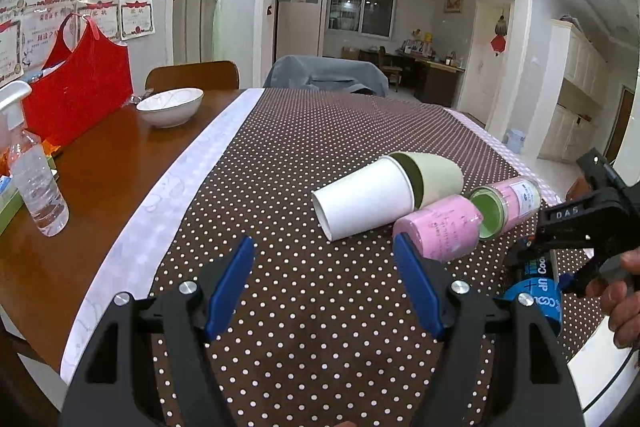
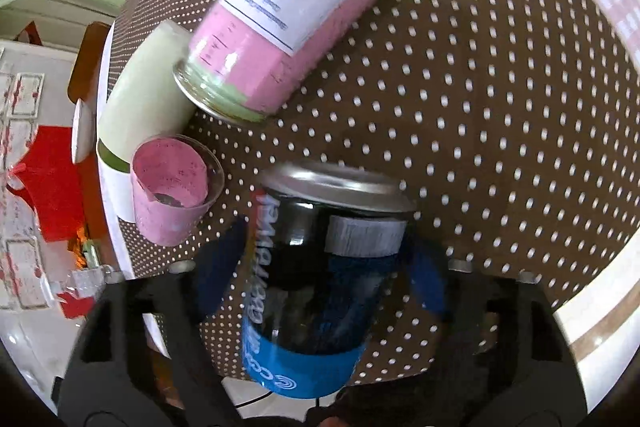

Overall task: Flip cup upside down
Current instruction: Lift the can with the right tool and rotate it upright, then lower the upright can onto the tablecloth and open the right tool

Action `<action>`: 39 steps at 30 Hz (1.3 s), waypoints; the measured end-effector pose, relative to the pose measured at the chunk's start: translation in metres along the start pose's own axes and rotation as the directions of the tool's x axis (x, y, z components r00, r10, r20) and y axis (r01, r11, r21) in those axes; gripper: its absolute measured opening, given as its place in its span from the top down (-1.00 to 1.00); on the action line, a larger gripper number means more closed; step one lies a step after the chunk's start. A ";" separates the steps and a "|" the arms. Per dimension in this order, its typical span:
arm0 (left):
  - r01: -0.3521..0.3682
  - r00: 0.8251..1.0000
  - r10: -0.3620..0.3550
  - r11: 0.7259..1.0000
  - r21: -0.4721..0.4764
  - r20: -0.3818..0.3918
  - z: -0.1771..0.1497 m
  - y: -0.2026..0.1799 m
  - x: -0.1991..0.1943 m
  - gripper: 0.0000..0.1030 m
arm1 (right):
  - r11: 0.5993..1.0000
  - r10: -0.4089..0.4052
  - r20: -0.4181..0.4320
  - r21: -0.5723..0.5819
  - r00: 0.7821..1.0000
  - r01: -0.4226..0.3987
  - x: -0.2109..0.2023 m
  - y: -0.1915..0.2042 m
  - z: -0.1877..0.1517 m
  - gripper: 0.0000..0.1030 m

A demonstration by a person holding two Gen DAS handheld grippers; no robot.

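**Flip in progress: dark cup gripped by right claw, not yet set down**

Far left of table [image 1: 100,163]: spray bottle [image 1: 34,179], red bag [image 1: 80,87], white bowl [image 1: 170,106]. All well clear of the work area.

Left gripper [image 1: 324,291]: spread wide, empty, low over the dotted cloth [image 1: 300,147]. White-and-green cup [image 1: 384,193] on its side ahead of it, apart from the fingers. Small pink cup [image 1: 440,227] just beside the right-hand blue pad, contact unclear. Pink-and-green labelled jar [image 1: 508,203] on its side behind that.

Right gripper [image 2: 320,287]: clenched on the dark blue-banded cup [image 2: 316,291], blue pads on either flank of its body. Cup sits between the fingers, silver rim pointing away from the camera, above the cloth near the table's front edge. In the left wrist view, same cup tucked at lower right under the right claw's black frame, hand [image 1: 624,291] on the handle.

Progress, as a judgement: grasp done, cup lifted or tilted; image blurred, final orientation not readable. Remaining: finish rotation, seat rim-down on cloth, release. Other three vessels lying on their sides, none inverted.
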State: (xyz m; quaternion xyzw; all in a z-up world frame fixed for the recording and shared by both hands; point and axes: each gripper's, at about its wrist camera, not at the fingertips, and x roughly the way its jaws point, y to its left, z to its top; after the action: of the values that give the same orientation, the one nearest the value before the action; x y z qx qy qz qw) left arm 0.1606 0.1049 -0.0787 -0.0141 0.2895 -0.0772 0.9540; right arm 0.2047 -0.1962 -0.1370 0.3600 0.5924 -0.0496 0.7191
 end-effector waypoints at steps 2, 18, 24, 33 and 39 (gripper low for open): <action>-0.006 1.000 0.006 1.000 0.002 -0.003 -0.001 -0.002 -0.002 -0.38 | 0.999 0.012 0.004 -0.030 1.000 -0.012 -0.003 0.006 -0.001 -0.33; -0.084 0.996 0.079 0.991 0.101 0.049 -0.013 -0.063 -0.051 -0.38 | 0.937 0.287 0.143 -0.245 0.947 -0.247 -0.072 -0.016 -0.040 -0.30; -0.144 0.988 0.138 0.986 0.082 0.074 -0.014 -0.068 -0.067 -0.38 | 0.891 0.385 0.220 -0.343 0.896 -0.298 -0.099 -0.028 -0.045 -0.30; -0.179 0.979 0.173 0.983 0.047 0.111 -0.013 -0.070 -0.086 -0.38 | 0.815 0.404 0.426 -0.570 0.809 -0.107 -0.122 -0.004 -0.058 -0.30; -0.185 0.976 0.181 0.982 0.026 0.123 -0.015 -0.067 -0.096 -0.39 | 0.749 0.384 0.517 -0.659 0.765 0.069 -0.106 0.017 -0.078 -0.30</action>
State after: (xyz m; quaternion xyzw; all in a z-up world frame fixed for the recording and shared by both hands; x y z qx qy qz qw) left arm 0.0644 0.0540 -0.0331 0.0258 0.2301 0.0065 0.9728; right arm 0.1184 -0.1765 -0.0384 0.1056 0.2647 0.1051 0.9527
